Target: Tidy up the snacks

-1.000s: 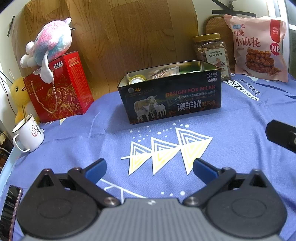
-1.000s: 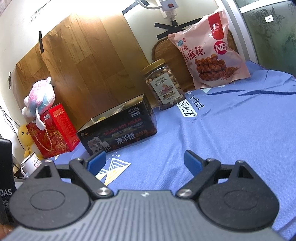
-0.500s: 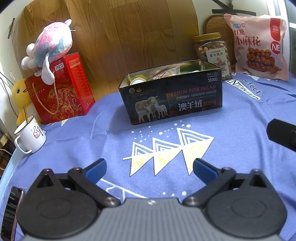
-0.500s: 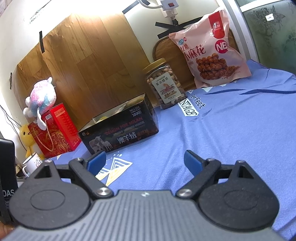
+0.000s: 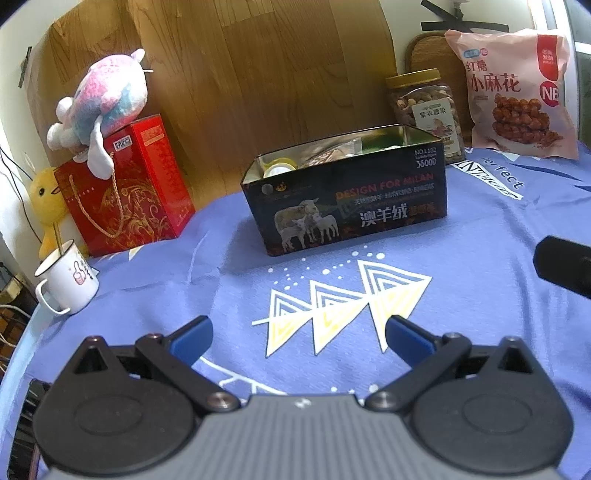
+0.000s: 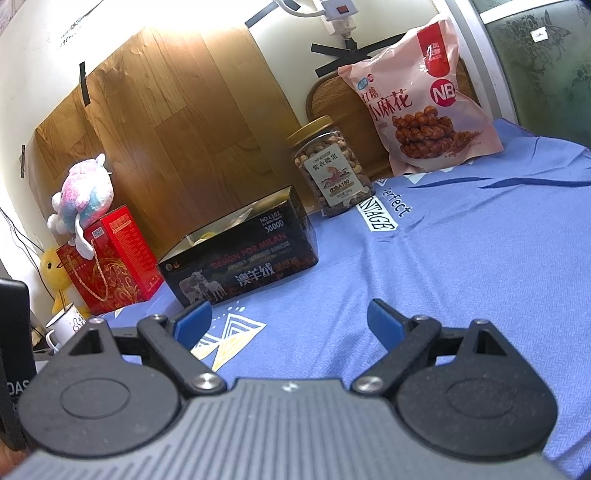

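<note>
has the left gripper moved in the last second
Yes. The left gripper has pulled back slightly: the white mug and black tin sit higher in its view.

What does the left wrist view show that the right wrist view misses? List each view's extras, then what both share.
Left wrist only: items inside the open box, including a pale round lid, and the left claw, open.

Right wrist only: the white power strip on the wall, the patterned glass pane, and the right claw, open.

Both: the box, nut jar, pink snack bag, red gift bag, plush toy, white mug, blue cloth.
</note>
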Available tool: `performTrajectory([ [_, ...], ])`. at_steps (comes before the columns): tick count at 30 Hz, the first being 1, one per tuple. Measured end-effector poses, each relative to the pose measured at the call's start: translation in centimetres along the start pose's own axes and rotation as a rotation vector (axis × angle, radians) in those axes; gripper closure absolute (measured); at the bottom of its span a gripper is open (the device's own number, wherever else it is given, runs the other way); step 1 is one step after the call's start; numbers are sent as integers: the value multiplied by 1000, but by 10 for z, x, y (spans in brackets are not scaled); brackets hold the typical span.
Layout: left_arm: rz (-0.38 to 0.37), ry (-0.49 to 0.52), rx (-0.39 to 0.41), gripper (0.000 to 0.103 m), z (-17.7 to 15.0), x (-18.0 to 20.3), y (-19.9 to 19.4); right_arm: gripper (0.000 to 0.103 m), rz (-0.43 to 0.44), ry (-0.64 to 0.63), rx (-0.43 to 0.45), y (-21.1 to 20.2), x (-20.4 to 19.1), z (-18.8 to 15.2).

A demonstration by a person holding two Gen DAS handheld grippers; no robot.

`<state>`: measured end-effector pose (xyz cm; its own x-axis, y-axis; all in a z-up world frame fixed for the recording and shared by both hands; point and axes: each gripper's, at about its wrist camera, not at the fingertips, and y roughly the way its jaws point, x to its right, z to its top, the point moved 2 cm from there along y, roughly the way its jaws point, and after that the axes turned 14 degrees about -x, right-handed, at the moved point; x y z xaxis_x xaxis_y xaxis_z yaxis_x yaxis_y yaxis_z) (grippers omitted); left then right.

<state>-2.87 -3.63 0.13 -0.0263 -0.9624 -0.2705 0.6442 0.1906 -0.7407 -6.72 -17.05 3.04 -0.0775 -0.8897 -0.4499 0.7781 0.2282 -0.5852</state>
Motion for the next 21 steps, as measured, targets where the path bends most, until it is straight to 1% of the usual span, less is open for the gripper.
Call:
performTrajectory([
  [9, 28, 5, 9, 0, 0, 0, -1, 10, 3, -2, 2, -1, -1, 0],
  [21, 30, 9, 8, 0, 0, 1, 0, 10, 3, -2, 1, -1, -1, 1],
])
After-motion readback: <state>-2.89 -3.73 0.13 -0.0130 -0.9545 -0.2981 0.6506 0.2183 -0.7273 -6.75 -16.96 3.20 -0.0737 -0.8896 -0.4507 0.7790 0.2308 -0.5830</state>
